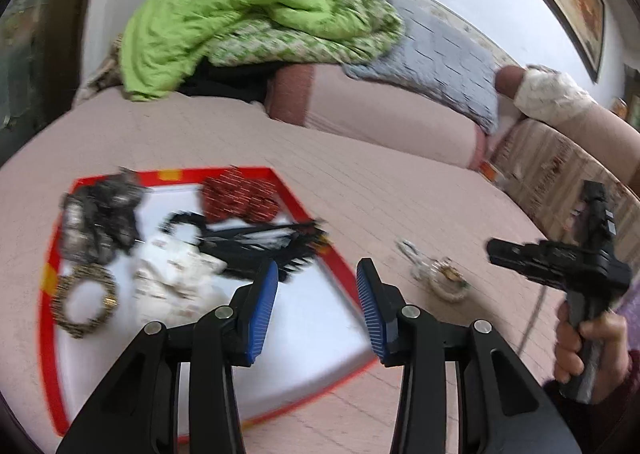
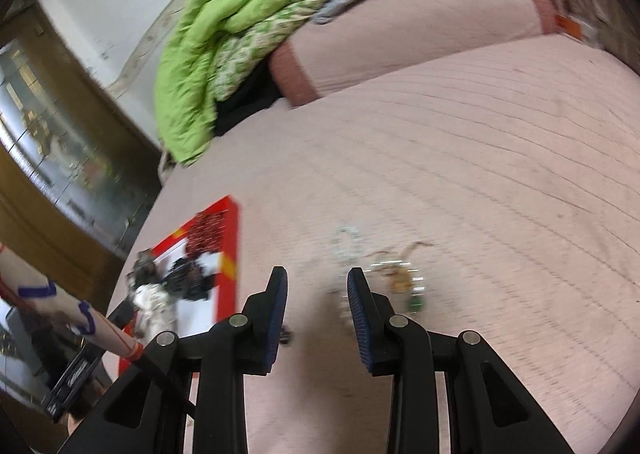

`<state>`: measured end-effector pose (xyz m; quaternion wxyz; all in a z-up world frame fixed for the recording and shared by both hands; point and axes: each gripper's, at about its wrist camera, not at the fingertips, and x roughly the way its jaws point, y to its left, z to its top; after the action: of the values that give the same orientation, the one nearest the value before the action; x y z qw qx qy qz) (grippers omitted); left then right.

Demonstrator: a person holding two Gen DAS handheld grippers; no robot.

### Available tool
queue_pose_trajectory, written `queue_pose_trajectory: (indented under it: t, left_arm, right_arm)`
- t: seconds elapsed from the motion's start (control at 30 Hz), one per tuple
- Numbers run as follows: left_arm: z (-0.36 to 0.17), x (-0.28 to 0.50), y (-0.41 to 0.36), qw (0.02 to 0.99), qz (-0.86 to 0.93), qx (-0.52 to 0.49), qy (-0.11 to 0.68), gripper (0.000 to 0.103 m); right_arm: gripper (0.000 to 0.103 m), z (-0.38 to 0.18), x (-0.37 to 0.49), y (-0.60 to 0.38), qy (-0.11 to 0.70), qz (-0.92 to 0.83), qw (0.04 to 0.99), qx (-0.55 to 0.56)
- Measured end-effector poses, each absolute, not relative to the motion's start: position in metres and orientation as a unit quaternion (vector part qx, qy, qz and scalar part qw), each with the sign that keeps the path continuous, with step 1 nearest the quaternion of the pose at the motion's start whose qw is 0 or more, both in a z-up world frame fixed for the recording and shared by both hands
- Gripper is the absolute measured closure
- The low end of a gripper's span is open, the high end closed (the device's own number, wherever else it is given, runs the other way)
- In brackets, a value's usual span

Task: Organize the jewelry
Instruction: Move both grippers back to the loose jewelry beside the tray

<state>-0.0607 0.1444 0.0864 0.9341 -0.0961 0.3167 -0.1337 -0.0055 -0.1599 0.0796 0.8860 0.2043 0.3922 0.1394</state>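
A red-rimmed white tray [image 1: 332, 254] lies on the pink bed and holds hair ties, a leopard scrunchie [image 1: 84, 302], a red patterned scrunchie [image 1: 238, 196], a white cloth piece [image 1: 176, 274] and black items. My left gripper [image 1: 317, 278] is open and empty over the tray's right edge. Loose jewelry [image 1: 438, 274] lies on the bed right of the tray. My right gripper [image 2: 317, 286] is open and empty just before that jewelry [image 2: 396, 274]; the tray [image 2: 230, 238] shows at its left. The right gripper also shows in the left wrist view [image 1: 560, 262].
A green quilt [image 1: 224, 18] and grey blanket [image 1: 448, 62] are piled on a pink bolster [image 1: 380, 114] at the back. A wooden cabinet [image 2: 60, 182] stands left of the bed. The headboard [image 1: 560, 170] is at the right.
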Motion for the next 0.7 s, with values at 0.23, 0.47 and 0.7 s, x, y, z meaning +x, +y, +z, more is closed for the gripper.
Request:
queue_pose_trajectory:
  t: [0.23, 0.47, 0.7]
  left_arm:
    - [0.083, -0.065, 0.096, 0.926, -0.185, -0.065, 0.321, 0.062]
    - [0.078, -0.062, 0.064, 0.916, -0.216, -0.05, 0.333, 0.062]
    - [0.075, -0.06, 0.053, 0.913, -0.222, -0.042, 0.34, 0.061]
  right_arm:
    - [0.069, 0.049, 0.006, -0.21, 0.438, 0.092, 0.853, 0.268]
    - [0.069, 0.034, 0.014, -0.198, 0.474, 0.103, 0.843, 0.232]
    - [0.088, 0.028, 0.024, -0.151, 0.489, 0.08, 0.866, 0.067]
